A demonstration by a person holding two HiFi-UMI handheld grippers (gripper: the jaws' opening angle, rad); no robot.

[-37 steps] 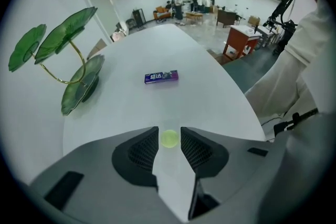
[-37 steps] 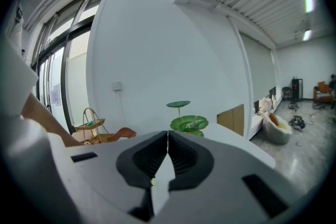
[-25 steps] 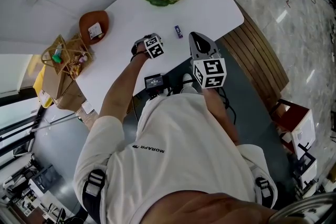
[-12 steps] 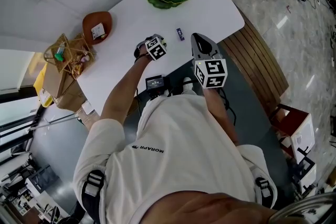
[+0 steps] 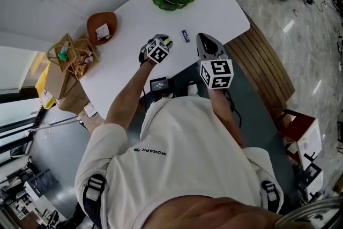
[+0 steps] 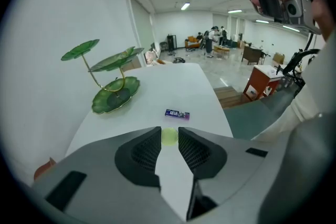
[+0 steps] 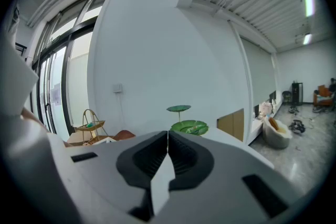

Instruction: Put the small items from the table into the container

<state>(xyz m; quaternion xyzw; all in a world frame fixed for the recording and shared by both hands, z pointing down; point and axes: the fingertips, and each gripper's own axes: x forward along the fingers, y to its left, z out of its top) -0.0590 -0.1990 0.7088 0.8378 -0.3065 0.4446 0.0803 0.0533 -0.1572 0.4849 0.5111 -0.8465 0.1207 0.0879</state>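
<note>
White table [image 5: 214, 8] in an open hall: one purple packet [image 6: 177, 114] lies near one green leaf-shaped dish [image 6: 115, 94]. The left gripper [image 6: 169, 132] pinches one small yellow-green item [image 6: 169, 137] in its fingers [image 6: 144, 152] over the table; the right gripper [image 7: 167, 136] has its fingers closed, empty.

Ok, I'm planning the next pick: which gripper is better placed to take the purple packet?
Right. The right gripper is empty, jaws together, beside the purple packet; the left gripper holds a small yellow-green item.
</note>
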